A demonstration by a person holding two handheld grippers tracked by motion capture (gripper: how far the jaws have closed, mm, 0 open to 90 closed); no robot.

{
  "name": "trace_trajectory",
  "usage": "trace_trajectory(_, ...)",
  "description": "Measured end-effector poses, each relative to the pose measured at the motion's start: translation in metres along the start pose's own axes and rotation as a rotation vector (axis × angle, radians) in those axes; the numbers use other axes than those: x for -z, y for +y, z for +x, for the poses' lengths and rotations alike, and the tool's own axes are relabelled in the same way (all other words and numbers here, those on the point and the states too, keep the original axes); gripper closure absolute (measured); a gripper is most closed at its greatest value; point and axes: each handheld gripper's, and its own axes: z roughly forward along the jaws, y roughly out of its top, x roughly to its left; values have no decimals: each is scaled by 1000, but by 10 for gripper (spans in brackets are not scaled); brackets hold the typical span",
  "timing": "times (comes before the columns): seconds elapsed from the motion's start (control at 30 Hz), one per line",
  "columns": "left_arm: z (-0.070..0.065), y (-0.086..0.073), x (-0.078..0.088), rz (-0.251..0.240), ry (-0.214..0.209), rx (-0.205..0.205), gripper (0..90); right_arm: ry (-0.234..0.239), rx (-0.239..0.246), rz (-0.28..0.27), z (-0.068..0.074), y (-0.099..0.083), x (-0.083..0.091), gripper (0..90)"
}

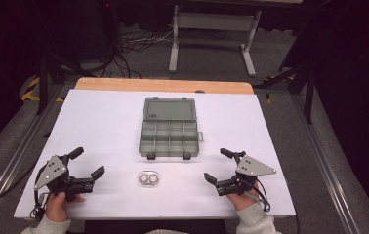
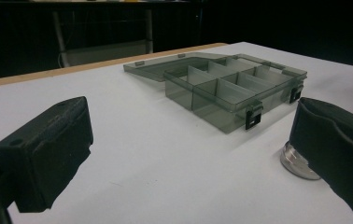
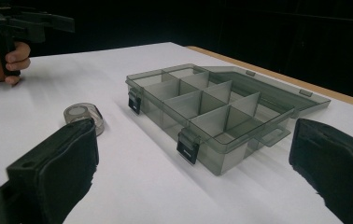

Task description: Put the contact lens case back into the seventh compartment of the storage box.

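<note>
A smoky grey compartment box [image 1: 169,138] lies open in the middle of the white table, its lid [image 1: 168,108] folded flat on the far side and its several cells bare. In front of it rests a small clear oval case [image 1: 148,178] with two round wells. My left gripper [image 1: 87,163] stands open near the front left edge, pointing toward the box [image 2: 233,88]; the oval case [image 2: 296,163] peeks out beside its right jaw. My right gripper [image 1: 218,165] stands open at the front right, facing the box [image 3: 207,112] and the case [image 3: 83,115]. Nothing is between either pair of jaws.
The white table [image 1: 99,126] ends in a bare wooden strip [image 1: 163,85] at the far side. Beyond it stand a grey frame [image 1: 212,34] and loose cables [image 1: 133,41] on the floor. A metal rail [image 1: 11,161] runs along the table's left side.
</note>
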Motion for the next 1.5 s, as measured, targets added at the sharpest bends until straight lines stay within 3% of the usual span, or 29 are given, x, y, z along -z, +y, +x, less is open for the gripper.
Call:
trace_trajectory(0.73, -1, 0, -1, 7, -3, -8, 3, 22, 2, 16, 2, 2, -2, 28)
trace_trajectory(0.87, -1, 0, -1, 8, 1, -8, 3, 51, 6, 58, 5, 9, -6, 48)
trace_trajectory(0.97, -2, 0, -1, 16, 0, -14, 3, 76, -2, 56, 7, 13, -11, 49)
trace_trajectory(1.07, -2, 0, -1, 17, -2, -18, 3, 92, 25, 66, 11, 22, -19, 48)
trace_trajectory(1.5, -3, 0, -3, 26, -9, -23, 3, 181, 60, 128, 24, 40, -51, 59)
